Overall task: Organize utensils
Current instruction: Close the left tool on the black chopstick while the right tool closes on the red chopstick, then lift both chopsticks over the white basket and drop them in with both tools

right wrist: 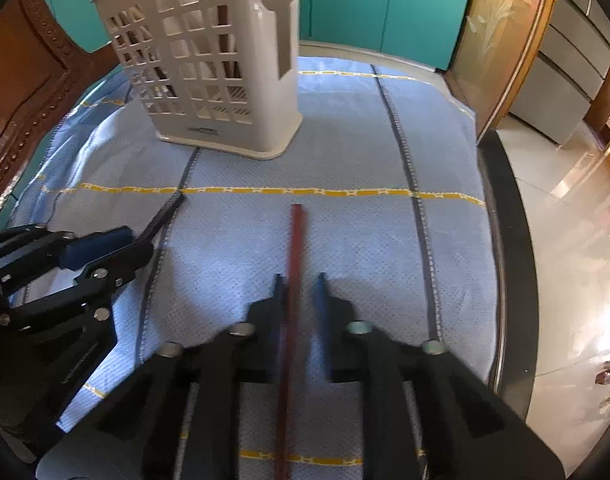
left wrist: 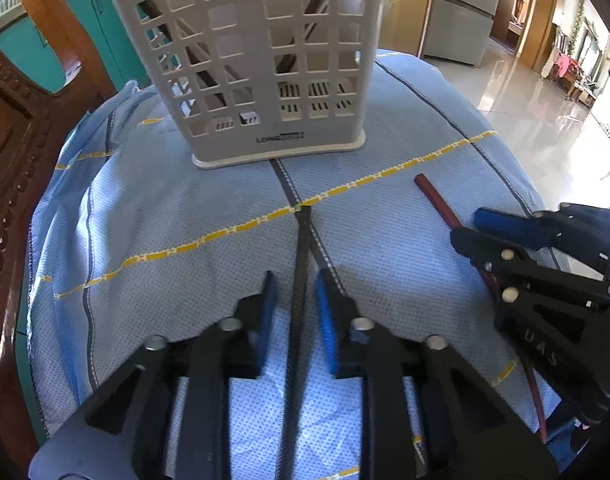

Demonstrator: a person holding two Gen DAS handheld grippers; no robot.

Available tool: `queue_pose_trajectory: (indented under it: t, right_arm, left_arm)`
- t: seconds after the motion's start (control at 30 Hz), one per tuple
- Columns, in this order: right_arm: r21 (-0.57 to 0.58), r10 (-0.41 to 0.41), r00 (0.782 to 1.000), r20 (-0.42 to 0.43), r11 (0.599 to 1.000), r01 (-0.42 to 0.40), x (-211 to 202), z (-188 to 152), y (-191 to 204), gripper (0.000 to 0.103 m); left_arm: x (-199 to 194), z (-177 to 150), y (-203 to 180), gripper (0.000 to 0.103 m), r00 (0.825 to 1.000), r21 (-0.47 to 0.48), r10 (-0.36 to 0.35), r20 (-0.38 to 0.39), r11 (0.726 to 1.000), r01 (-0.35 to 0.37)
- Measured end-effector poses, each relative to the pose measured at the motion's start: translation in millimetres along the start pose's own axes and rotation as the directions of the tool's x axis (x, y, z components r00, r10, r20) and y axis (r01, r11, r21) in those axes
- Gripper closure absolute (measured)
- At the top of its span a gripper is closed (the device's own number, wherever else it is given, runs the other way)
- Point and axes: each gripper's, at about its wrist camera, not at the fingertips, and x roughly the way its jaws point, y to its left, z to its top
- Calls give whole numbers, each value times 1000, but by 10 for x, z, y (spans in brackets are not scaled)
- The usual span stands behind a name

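A white plastic utensil basket (left wrist: 261,60) stands upright at the far side of a blue cloth (left wrist: 185,208); it also shows in the right wrist view (right wrist: 213,68). A black chopstick (left wrist: 301,248) lies on the cloth between the fingers of my open left gripper (left wrist: 295,292). A red chopstick (right wrist: 295,248) lies between the fingers of my open right gripper (right wrist: 299,292). Neither gripper is closed on its stick. The red chopstick (left wrist: 437,200) and right gripper (left wrist: 465,228) show at the right of the left wrist view. The black chopstick (right wrist: 165,212) and left gripper (right wrist: 133,244) show at the left of the right wrist view.
A carved dark wooden chair back (left wrist: 21,128) rises at the left. The table's dark edge (right wrist: 509,240) runs along the right, with shiny floor (right wrist: 569,220) beyond. Teal cabinets (right wrist: 377,0) stand behind the table.
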Motion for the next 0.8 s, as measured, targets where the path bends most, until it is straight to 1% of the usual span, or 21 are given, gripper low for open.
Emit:
queue_pose_trajectory:
  t: [0.07,0.17,0.27,0.37,0.4,0.43,0.5,0.53,0.57,0.63,0.67,0.7,0.73,0.77,0.8]
  right_arm:
    - [-2,6,1000,1,1000,-6,-6,0,14,96]
    - [16,27,1000,14,1000,-27,-39,6,0,97]
    - [23,18,996,84,1000,-20,-194,35,-37,97]
    - [39,49,983,178,998,-57,-463,72,-104,97]
    - [47,68,976,207,996,-80,-574,82,-136,97]
    - [54,85,969,232,994,-100,-671,87,-163,97]
    - [63,125,947,297,987,-150,-916,105,-225,97]
    - [67,142,932,334,983,-173,-1061,109,-248,97]
    - [72,151,919,365,979,-189,-1183,115,-269,97]
    - [72,166,885,436,973,-218,-1477,136,-307,97]
    - [63,173,869,464,972,-227,-1605,158,-305,97]
    - [51,176,848,500,972,-231,-1768,209,-289,97]
    - [45,177,834,522,971,-234,-1873,249,-278,97]
    - [37,182,819,544,970,-240,-1971,316,-258,97]
    - [28,192,795,575,967,-253,-2094,429,-233,97]
  left_arm:
    - [2,-3,-11,94,1000,5,4,3,1000,-4]
    - [1,-16,3,96,999,0,29,22,1000,-29]
    - [-56,-2,47,96,998,-20,31,52,999,-30]
    - [-264,31,102,96,992,-39,36,121,999,-32]
    - [-342,38,106,96,989,-40,43,145,998,-37]
    - [-479,48,113,96,982,-39,47,185,998,-41]
    - [-690,55,135,96,971,-41,31,238,999,-22]
    - [-808,60,142,96,964,-43,20,266,999,-9]
    - [-981,74,167,96,952,-46,6,306,999,9]
    - [-1261,94,197,96,929,-54,-6,369,998,28]
    - [-1438,117,240,96,913,-61,-13,409,997,41]
    - [-1595,144,283,96,897,-66,-18,442,996,53]
    - [-1702,168,314,96,885,-71,-20,466,996,61]
    - [-1872,220,377,96,864,-83,-24,503,994,76]
    - [-1972,287,423,96,849,-92,-27,528,992,88]
